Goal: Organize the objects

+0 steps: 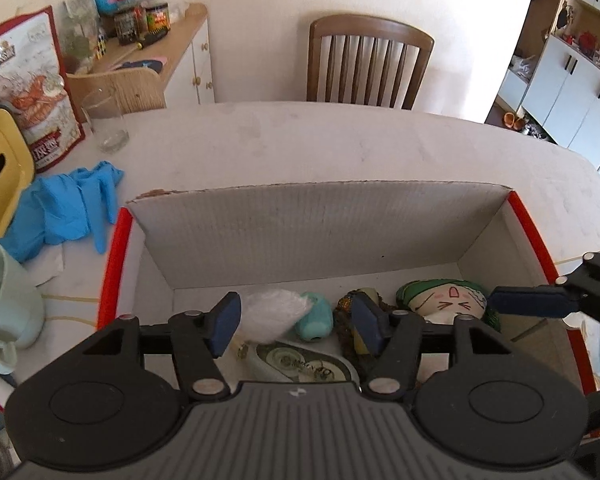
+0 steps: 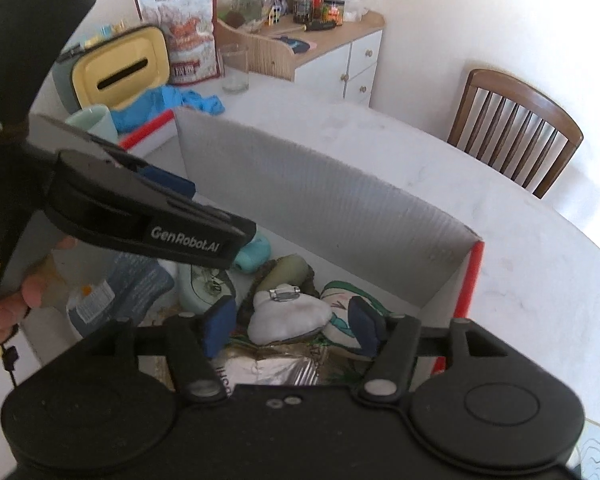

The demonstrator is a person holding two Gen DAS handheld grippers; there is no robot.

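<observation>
Left wrist view has the left gripper (image 1: 296, 326) hanging over the cardboard box (image 1: 316, 236), jaws apart on nothing; a teal pouch (image 1: 315, 320) lies at 12 o'clock between its pads, a green-hooded doll (image 1: 444, 300) at 2 o'clock; the right gripper (image 2: 292, 330), jaws likewise apart and empty, hangs above a white purse (image 2: 288, 316); box walls stand close around, bare table (image 1: 340, 144) beyond at 12 o'clock.
</observation>
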